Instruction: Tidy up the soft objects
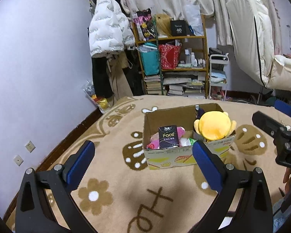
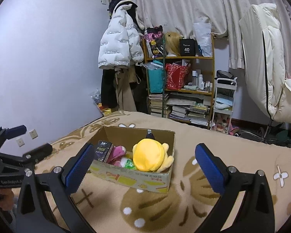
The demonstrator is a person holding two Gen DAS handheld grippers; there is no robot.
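Observation:
An open cardboard box (image 1: 184, 158) (image 2: 137, 178) stands on the beige patterned blanket (image 1: 126, 190). Inside it a yellow plush toy (image 1: 215, 126) (image 2: 149, 155) leans at the right end. A black "Face" tissue pack (image 1: 168, 136) (image 2: 102, 151) stands at the left, with a pink plush (image 1: 181, 131) (image 2: 118, 151) and a green packet (image 1: 192, 141) (image 2: 130, 164) between them. My left gripper (image 1: 143, 145) hovers open in front of the box, nothing between its blue pads. My right gripper (image 2: 145, 148) is also open and empty, held back from the box.
The blanket (image 2: 232, 155) covers a bed that runs to the lilac wall (image 1: 38, 68) on the left. Beyond its far edge are a crowded wooden shelf (image 1: 176, 58), a hanging white jacket (image 1: 108, 33), a small white cart (image 1: 218, 77) and a white padded chair (image 1: 261, 54).

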